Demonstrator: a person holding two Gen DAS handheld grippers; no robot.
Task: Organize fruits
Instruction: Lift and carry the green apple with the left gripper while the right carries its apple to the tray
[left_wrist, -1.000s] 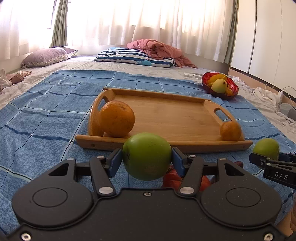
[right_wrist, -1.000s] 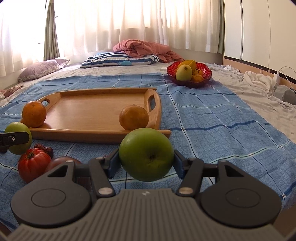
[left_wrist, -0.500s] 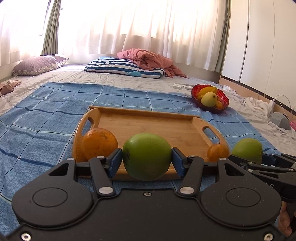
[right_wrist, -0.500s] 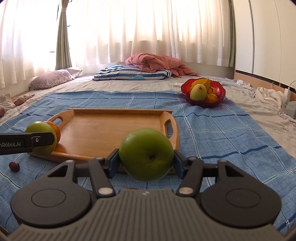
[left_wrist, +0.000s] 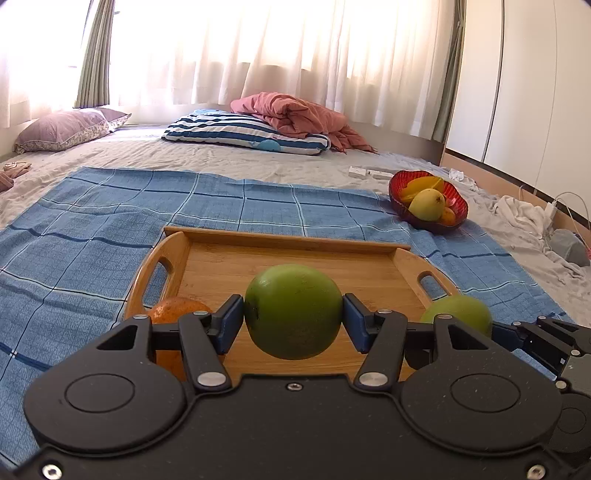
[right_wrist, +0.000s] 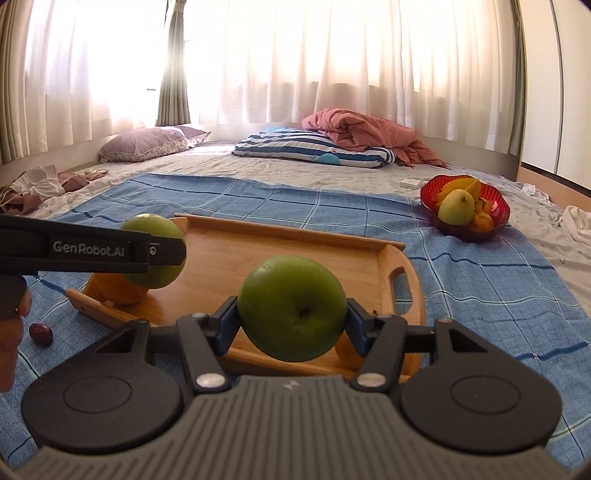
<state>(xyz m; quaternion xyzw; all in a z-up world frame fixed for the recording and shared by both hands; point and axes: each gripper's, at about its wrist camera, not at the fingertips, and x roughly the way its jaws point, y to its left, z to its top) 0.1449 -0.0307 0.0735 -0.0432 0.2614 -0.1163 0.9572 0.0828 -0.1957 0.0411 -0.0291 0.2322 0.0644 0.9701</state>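
Note:
My left gripper (left_wrist: 293, 319) is shut on a green apple (left_wrist: 293, 310) and holds it above the near part of the wooden tray (left_wrist: 295, 254). My right gripper (right_wrist: 293, 321) is shut on a second green apple (right_wrist: 291, 308), above the tray's near right part (right_wrist: 314, 251). An orange (left_wrist: 173, 308) lies at the tray's near left corner, partly hidden. The right gripper's apple (left_wrist: 458, 310) shows at the right of the left wrist view. The left gripper's apple (right_wrist: 155, 251) shows at the left of the right wrist view, over an orange (right_wrist: 118, 288).
A red bowl (left_wrist: 428, 201) of fruit stands on the blue checked cloth (left_wrist: 92, 221) at the far right. A small dark red fruit (right_wrist: 40, 334) lies on the cloth left of the tray. Pillows and a pink blanket (left_wrist: 295, 118) lie behind.
Both grippers have risen and moved forward over the tray, each still holding its apple. The tomatoes on the cloth have dropped out of view below.

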